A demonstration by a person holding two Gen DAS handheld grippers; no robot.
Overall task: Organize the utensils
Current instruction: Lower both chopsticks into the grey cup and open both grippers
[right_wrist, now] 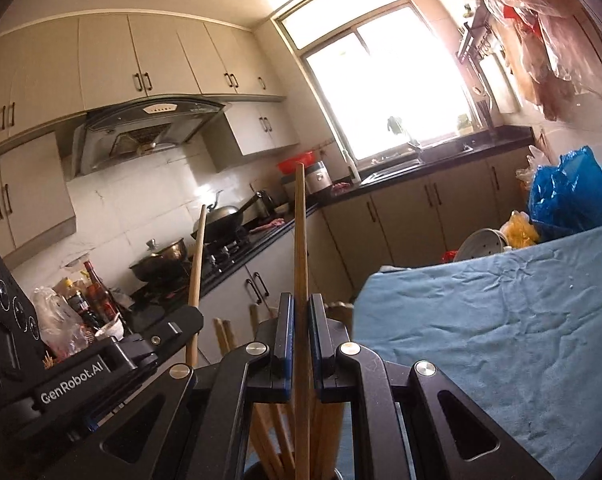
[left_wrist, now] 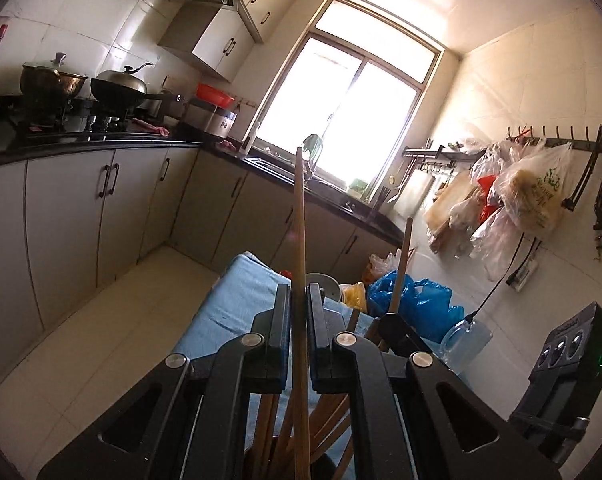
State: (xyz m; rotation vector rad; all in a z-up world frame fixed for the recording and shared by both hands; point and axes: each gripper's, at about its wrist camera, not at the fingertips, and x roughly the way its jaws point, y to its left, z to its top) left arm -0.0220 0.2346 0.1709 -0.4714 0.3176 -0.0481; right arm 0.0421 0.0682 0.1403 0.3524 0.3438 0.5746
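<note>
You have one chopstick in each hand. Your left gripper (left_wrist: 299,312) is clamped on a chopstick (left_wrist: 299,240) that stands up between the two pads, and your right gripper (right_wrist: 299,320) is closed in the same way on its own chopstick (right_wrist: 300,248). In each wrist view the other hand's chopstick shows to the side, so the two sticks are near each other but apart, both raised above the table (right_wrist: 501,320) with its blue cloth. Below both grippers you can see a bunch of other wooden sticks (right_wrist: 269,436), and they seem to stand in a dark holder (left_wrist: 257,464) at the bottom edge, but the gripper bodies cover most of it, so I cannot say this with certainty. As I judge it, the task is in the middle: part of the utensils is gathered together below, and these two are between places, not yet set down. Whether they are going into the holder or coming out of it, the views do not tell. On the blue cloth I see no loose utensils, only a white lid (right_wrist: 481,244) and plastic bags (right_wrist: 565,192) at the far end. What is left is to place these two sticks and let go.
</note>
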